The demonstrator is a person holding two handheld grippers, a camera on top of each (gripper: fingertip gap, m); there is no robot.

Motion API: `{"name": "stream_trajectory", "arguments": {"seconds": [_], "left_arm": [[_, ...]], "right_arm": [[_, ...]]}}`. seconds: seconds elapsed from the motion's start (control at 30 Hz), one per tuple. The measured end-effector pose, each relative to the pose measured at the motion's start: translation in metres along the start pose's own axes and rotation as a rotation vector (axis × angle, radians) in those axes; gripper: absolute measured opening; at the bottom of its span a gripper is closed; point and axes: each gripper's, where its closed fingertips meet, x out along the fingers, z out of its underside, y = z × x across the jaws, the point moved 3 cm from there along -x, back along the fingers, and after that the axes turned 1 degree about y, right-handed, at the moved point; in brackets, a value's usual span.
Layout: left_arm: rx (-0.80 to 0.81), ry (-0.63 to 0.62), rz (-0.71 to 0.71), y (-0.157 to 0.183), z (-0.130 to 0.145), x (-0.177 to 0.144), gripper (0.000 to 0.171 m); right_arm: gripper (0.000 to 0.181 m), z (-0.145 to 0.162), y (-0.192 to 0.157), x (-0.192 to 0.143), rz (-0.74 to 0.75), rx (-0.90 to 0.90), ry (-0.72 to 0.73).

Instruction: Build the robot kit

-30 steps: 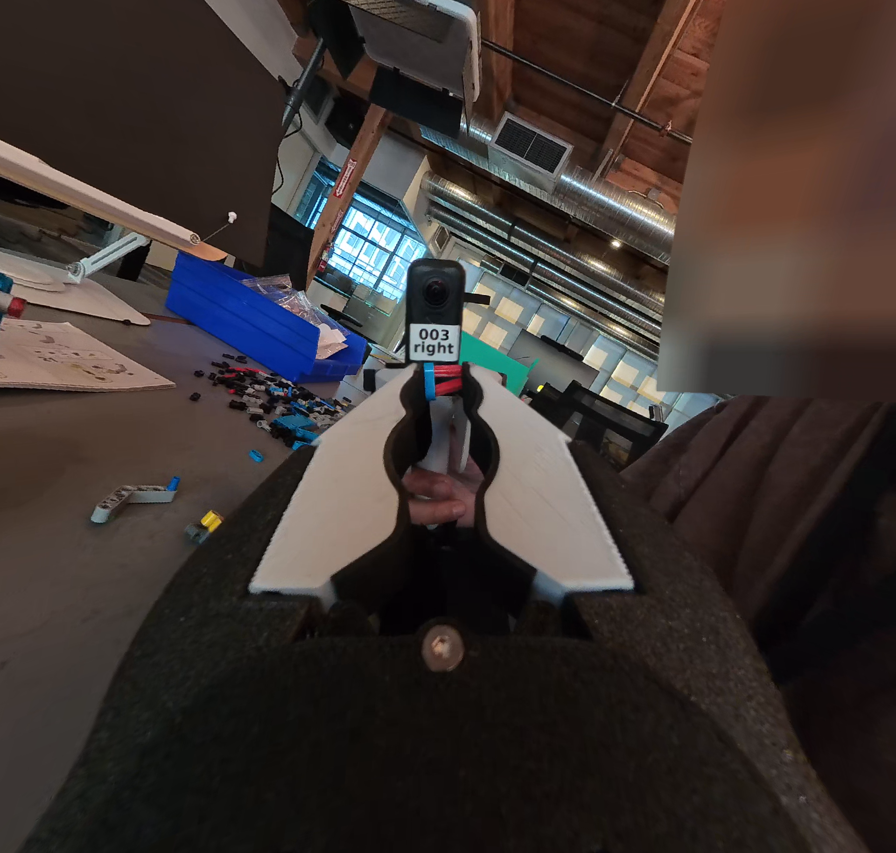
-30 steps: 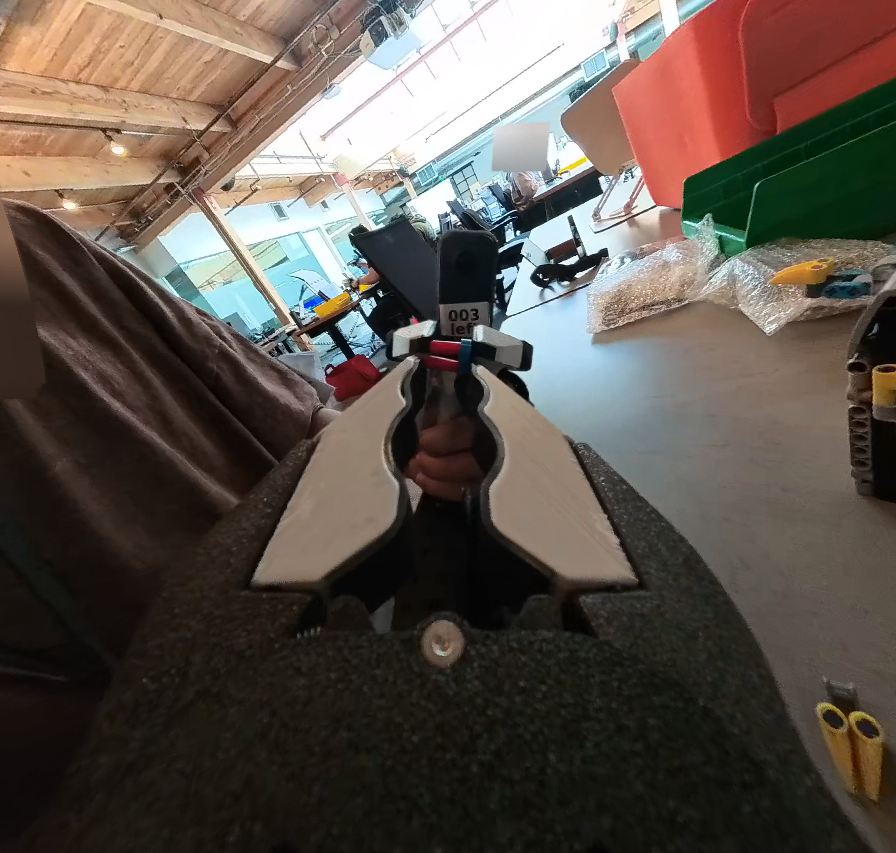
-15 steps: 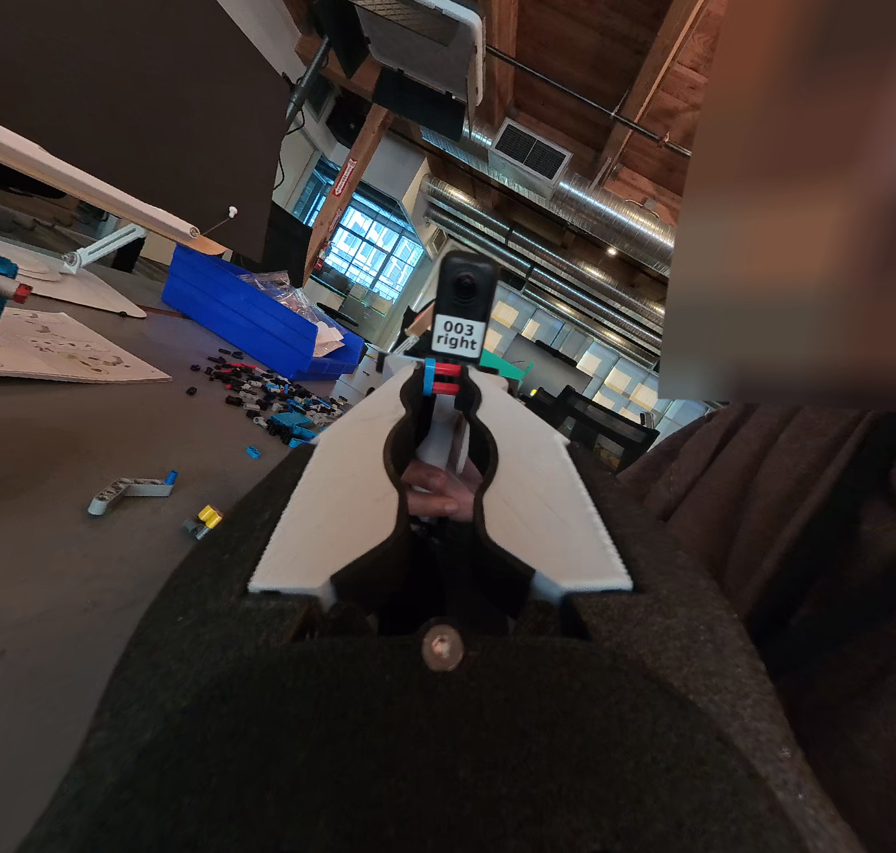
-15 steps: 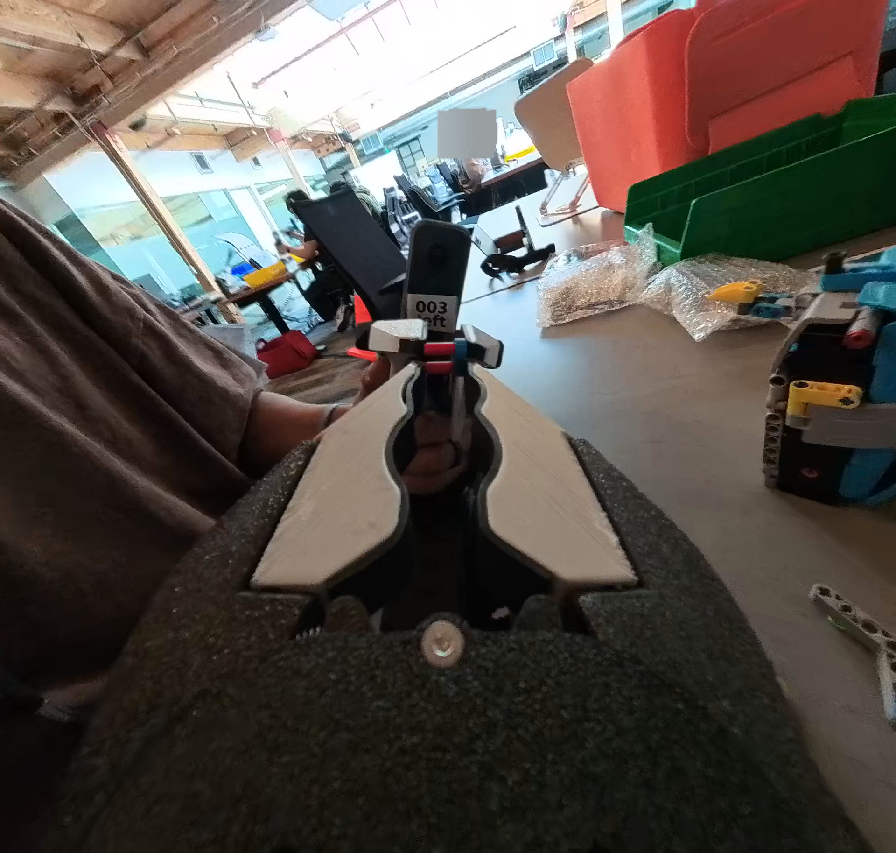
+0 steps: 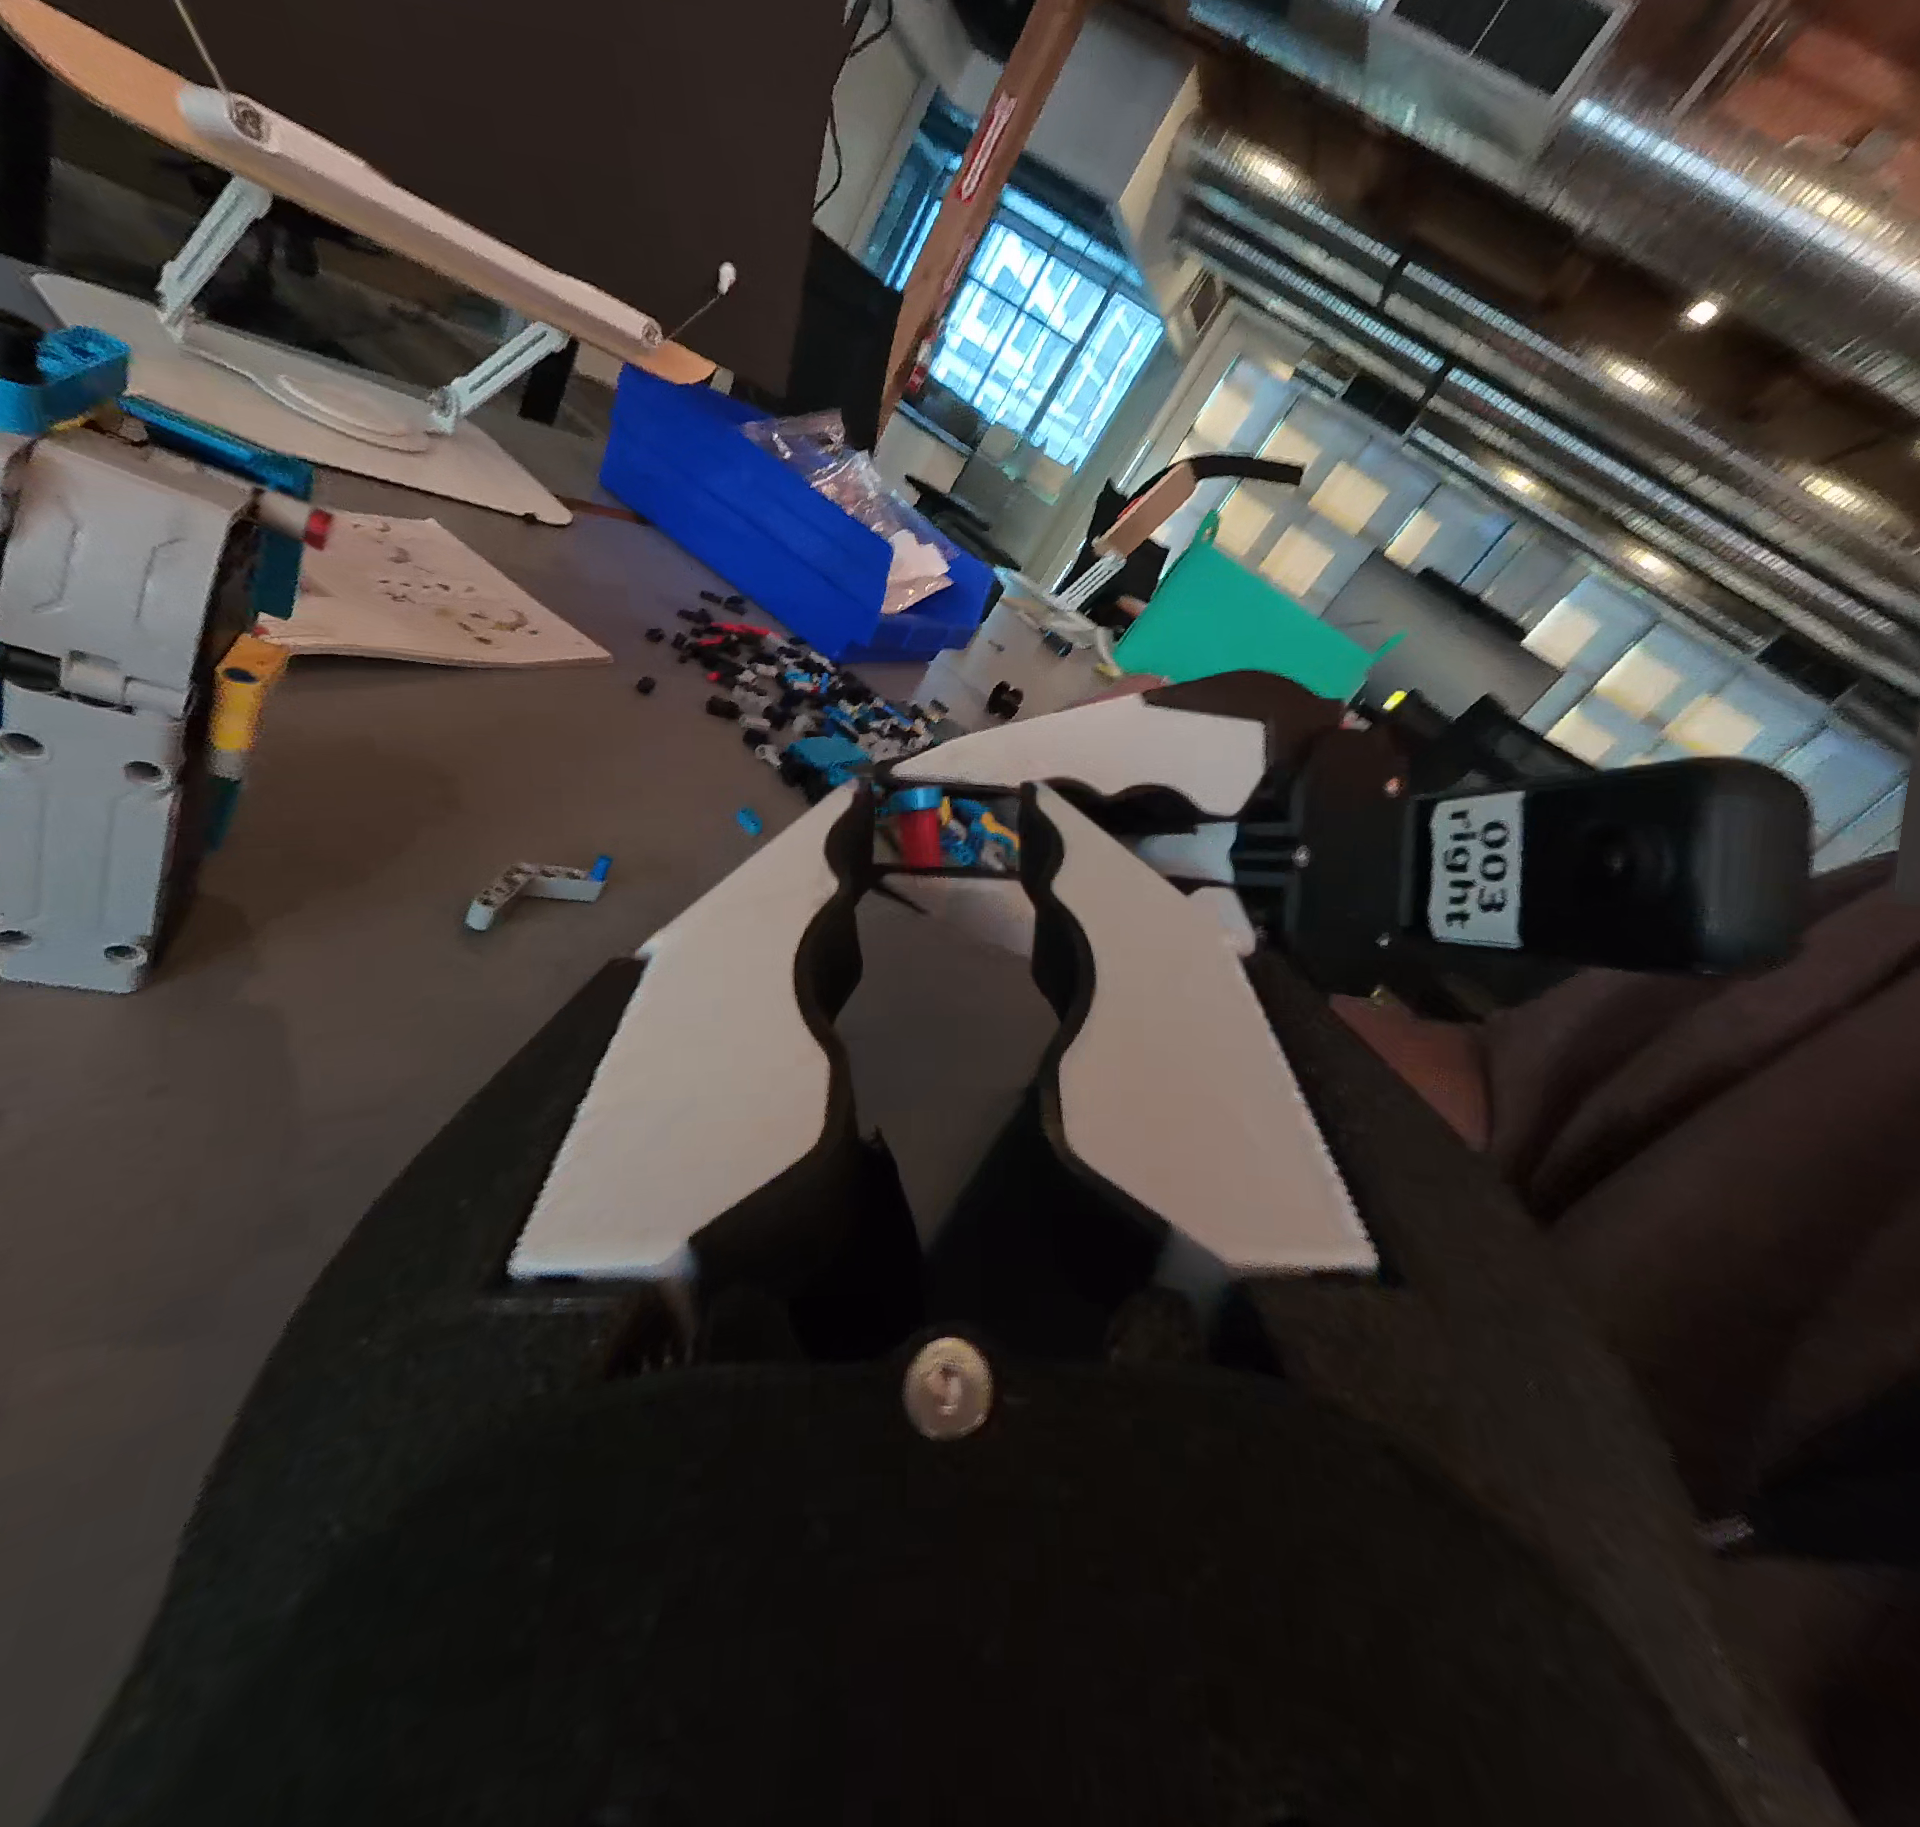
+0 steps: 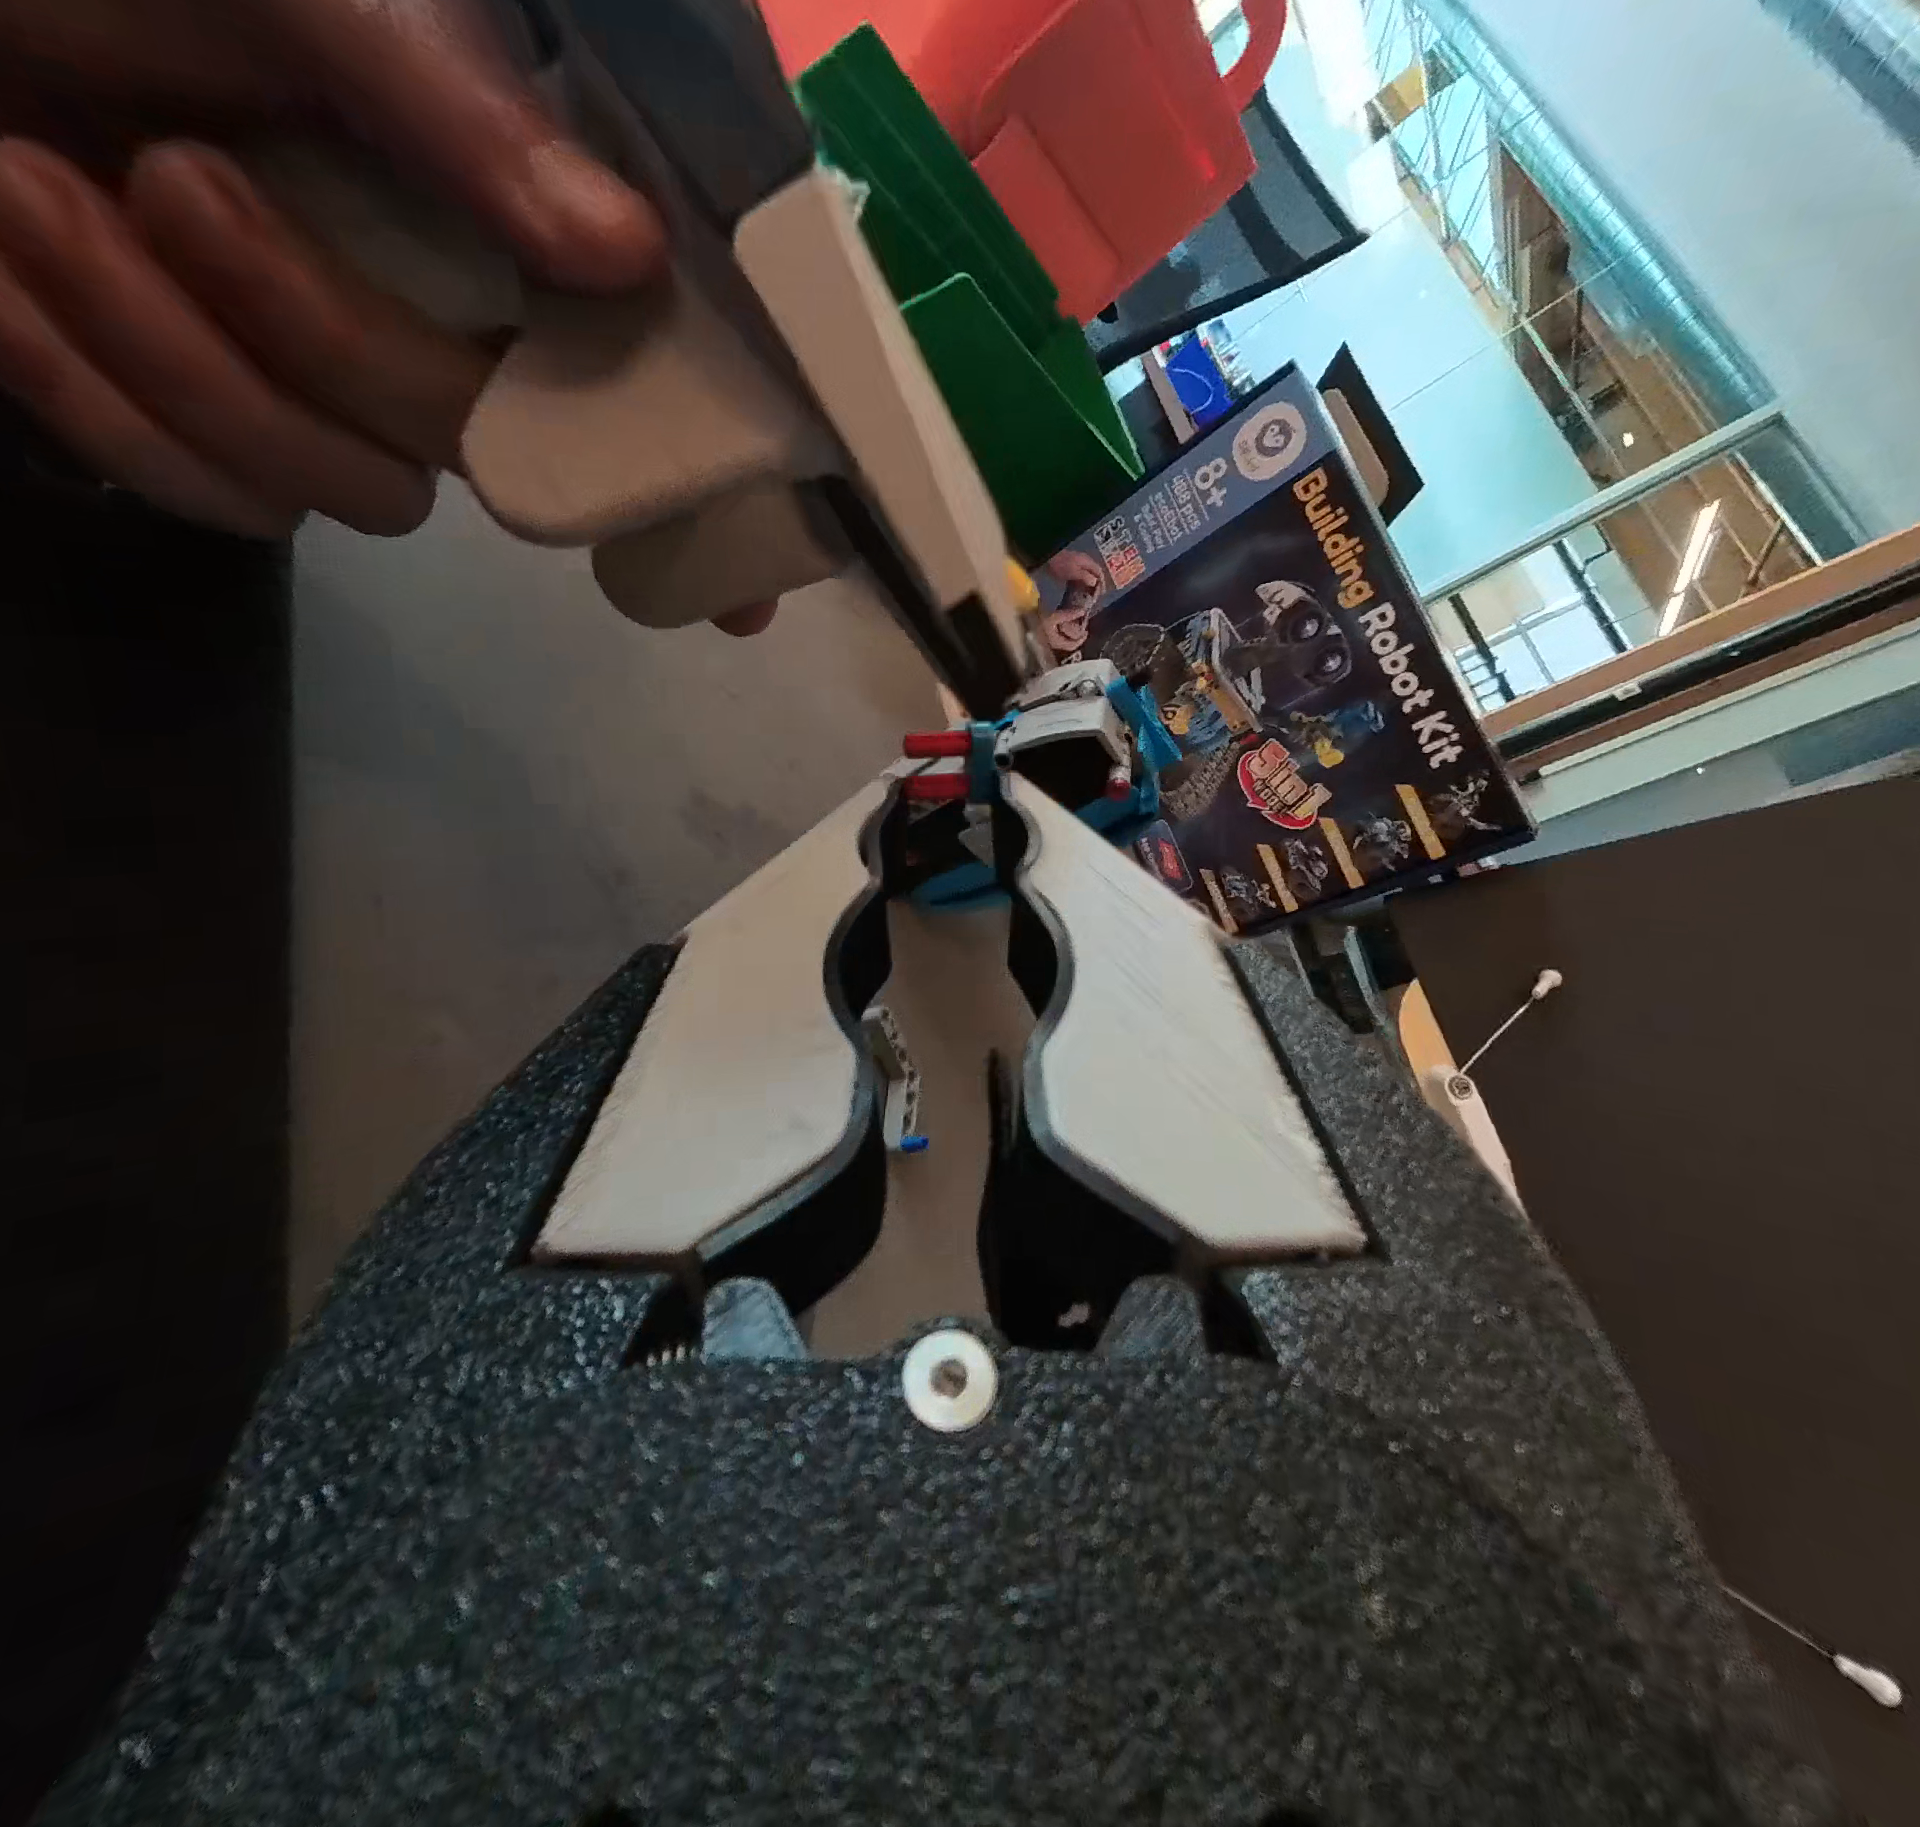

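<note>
Looking along the left gripper (image 5: 940,827), I see its tongs set narrowly apart with nothing between them. Only the far scatter of loose pieces (image 5: 800,686) shows through the gap. The right gripper (image 6: 945,821) is parted about as much and seems empty, though blur at its tips leaves me unsure whether they touch anything. A grey and blue model (image 5: 94,717) stands partly built on the table (image 5: 312,1102) at the far left. Much remains unattached: the pile of small parts near the blue bin (image 5: 769,530) and a bent grey beam (image 5: 540,884) lying alone between model and grippers. An open instruction sheet (image 5: 447,603) lies beyond the model. From the right wrist view the model sits in front of a kit box (image 6: 1299,697). A hand (image 6: 208,250) and the other gripper cover the upper left there. The model's left side is cut off, both views are smeared, and the small parts are too tiny to sort.
</note>
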Motion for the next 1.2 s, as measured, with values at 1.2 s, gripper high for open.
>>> {"name": "stream_trajectory", "arguments": {"seconds": [1.2], "left_arm": [[0.073, -0.055, 0.124, 0.008, 0.012, -0.015, 0.005]], "right_arm": [[0.027, 0.136, 0.039, 0.004, -0.211, 1.081, -0.132]]}}
